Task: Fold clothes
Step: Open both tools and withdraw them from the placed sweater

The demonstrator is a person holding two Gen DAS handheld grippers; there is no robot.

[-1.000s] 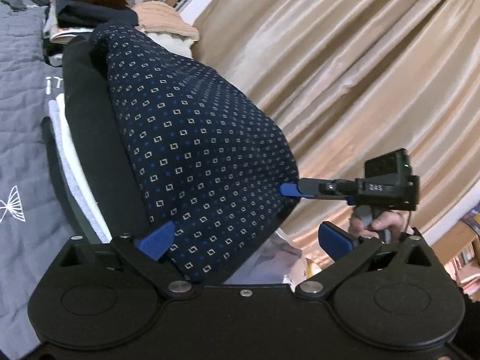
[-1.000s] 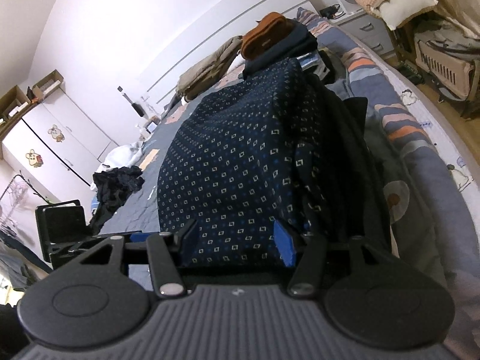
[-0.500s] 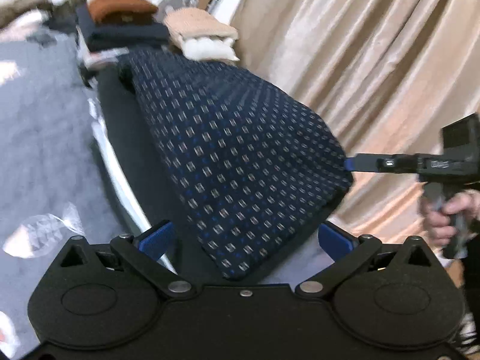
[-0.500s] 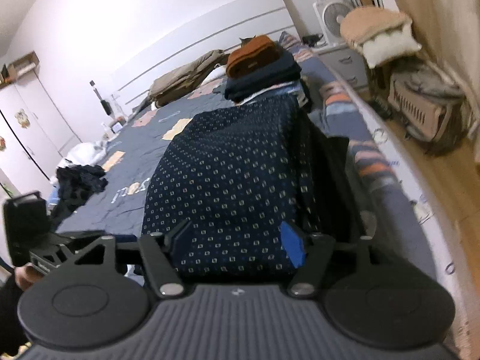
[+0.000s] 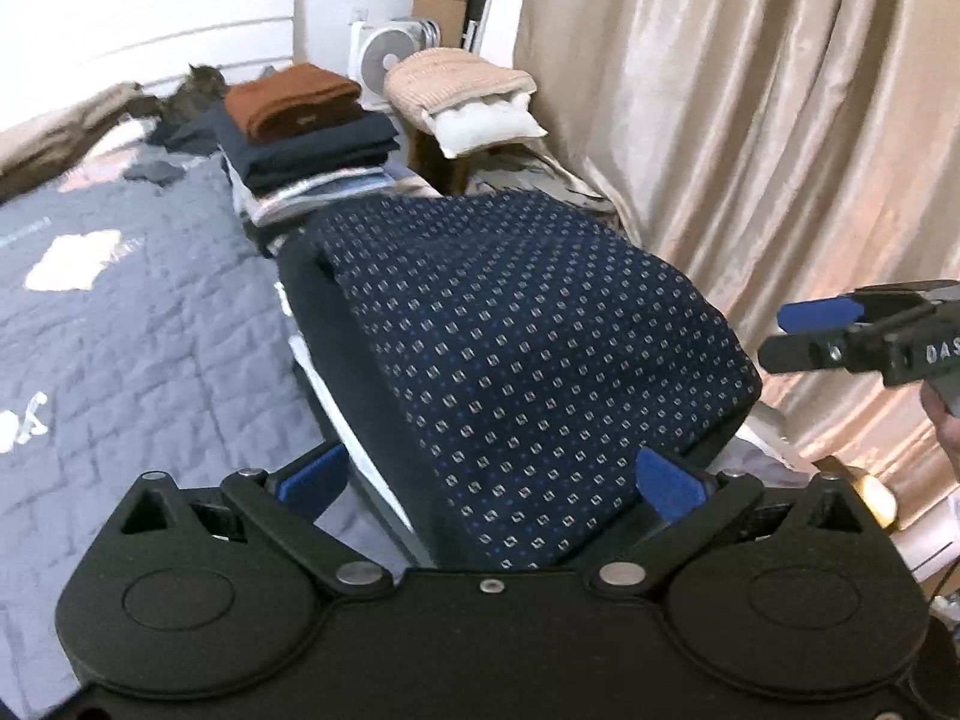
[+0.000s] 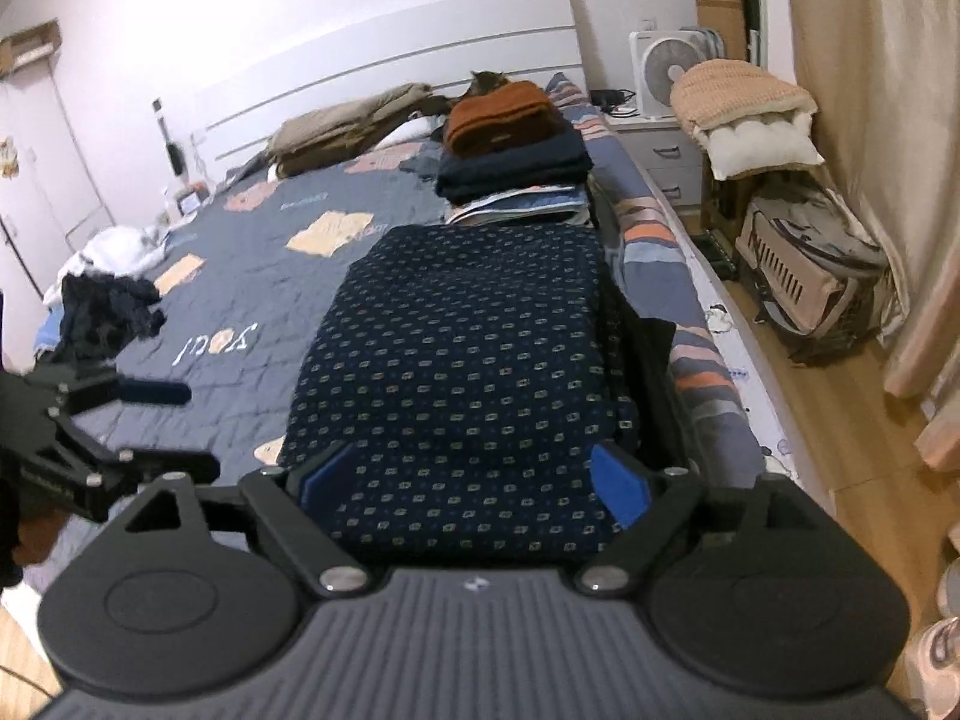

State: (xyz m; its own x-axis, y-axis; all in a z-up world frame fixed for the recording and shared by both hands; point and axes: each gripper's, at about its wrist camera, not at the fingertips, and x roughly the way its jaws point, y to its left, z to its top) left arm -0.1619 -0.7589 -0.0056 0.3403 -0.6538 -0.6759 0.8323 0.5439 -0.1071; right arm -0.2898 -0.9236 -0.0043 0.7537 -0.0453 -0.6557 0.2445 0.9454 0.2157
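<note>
A folded navy garment with small square dots (image 5: 528,360) (image 6: 468,348) lies on top of a low stack on the bed, over a black piece (image 5: 360,372) and white layers. My left gripper (image 5: 489,486) hovers open over its near left corner, blue pads wide apart and clear of the cloth. My right gripper (image 6: 474,480) stands at the near edge with its jaws opening. The garment shows between the pads, but they do not press on it. Each gripper also shows in the other's view: the right gripper (image 5: 774,336) at the right, the left gripper (image 6: 201,429) at the left.
Further up the bed stands a taller folded stack topped by a rust-brown sweater (image 5: 294,99) (image 6: 504,114). A heap of loose dark clothes (image 6: 108,312) lies on the quilt (image 6: 252,276) at the left. Beige curtains (image 5: 750,120), a pet carrier (image 6: 804,276) and a fan (image 6: 672,72) line the right side.
Both grippers have risen and drawn back from the navy garment, and both views have tilted toward upright. The right pads have spread apart off the cloth. The left jaws stayed wide.
</note>
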